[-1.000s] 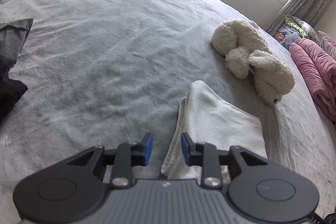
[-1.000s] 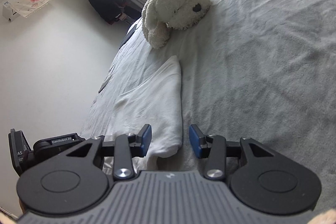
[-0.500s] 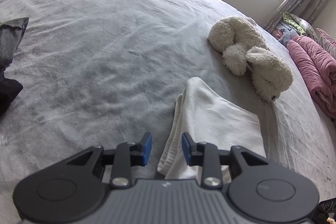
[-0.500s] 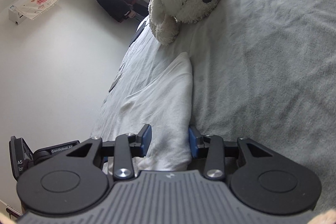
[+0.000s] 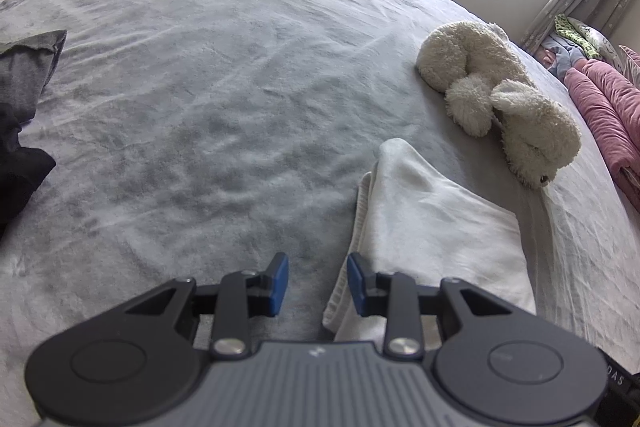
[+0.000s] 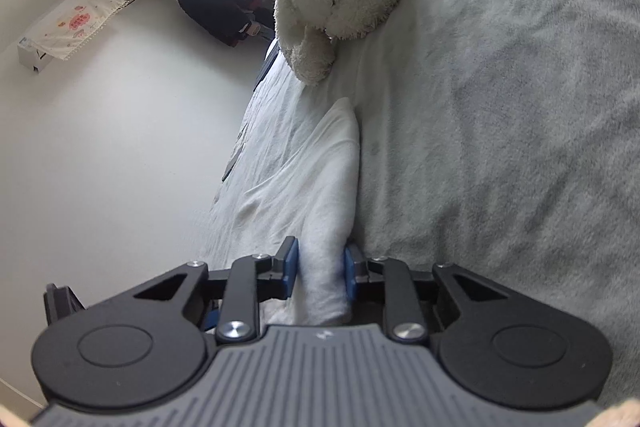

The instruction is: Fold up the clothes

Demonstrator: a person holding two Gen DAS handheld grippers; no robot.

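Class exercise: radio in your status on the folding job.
Right gripper just closed on white garment. Left gripper open at its folded edge, not gripping. Plush dog beyond, not in the way.

L gripper (image 5: 317, 281) open, white cloth (image 5: 432, 227) edge by its R pad

Home bedroom: bed (image 5: 224, 75), plush dog (image 5: 500, 99).

White folded cloth (image 5: 436, 227) is sitting on a grey bed (image 5: 200, 87), cream plush dog (image 5: 500, 107) is lying nearby, pink blanket (image 5: 608, 107) is showing behind.
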